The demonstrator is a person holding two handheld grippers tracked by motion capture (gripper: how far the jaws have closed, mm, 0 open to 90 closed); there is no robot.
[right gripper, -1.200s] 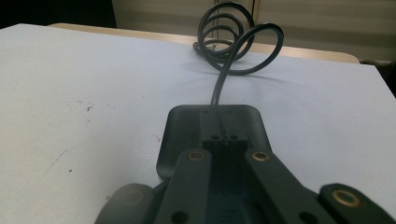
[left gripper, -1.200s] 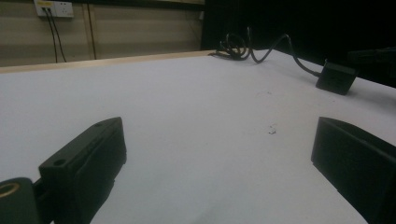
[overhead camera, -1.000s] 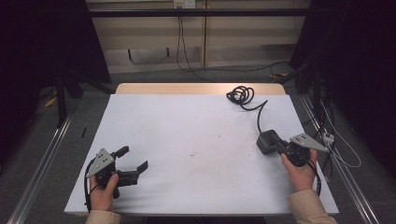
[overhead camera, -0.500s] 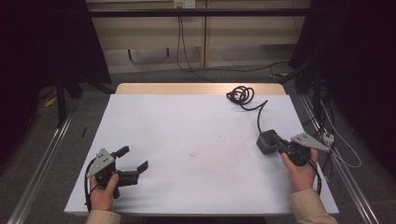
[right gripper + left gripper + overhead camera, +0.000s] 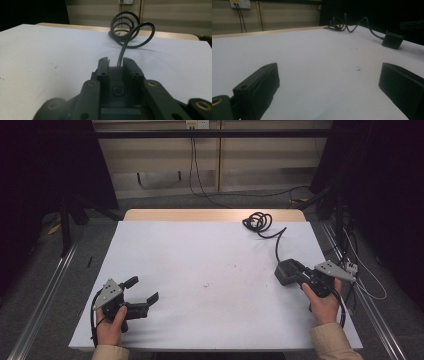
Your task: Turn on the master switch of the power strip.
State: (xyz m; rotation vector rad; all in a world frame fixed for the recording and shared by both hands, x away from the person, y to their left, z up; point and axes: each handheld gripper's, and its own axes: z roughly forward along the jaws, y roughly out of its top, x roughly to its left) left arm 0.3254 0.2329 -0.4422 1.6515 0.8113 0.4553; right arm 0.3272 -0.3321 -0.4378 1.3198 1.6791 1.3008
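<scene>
Almost no change separates the earlier high views from the present one. The left gripper [image 5: 145, 290], at the lower left of the frame, keeps the same place with its jaws spread apart. The right gripper [image 5: 292, 272], at the right of the frame, keeps its jaws closed on the black adapter [image 5: 287, 270], whose position and coiled cable [image 5: 258, 222] match the earlier pictures.

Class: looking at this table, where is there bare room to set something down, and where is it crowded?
Free: the white table from the left hand-held gripper across to the adapter, and its far left. Crowded: the right side, with the right hand-held gripper shut on the adapter and the coiled cable.
</scene>
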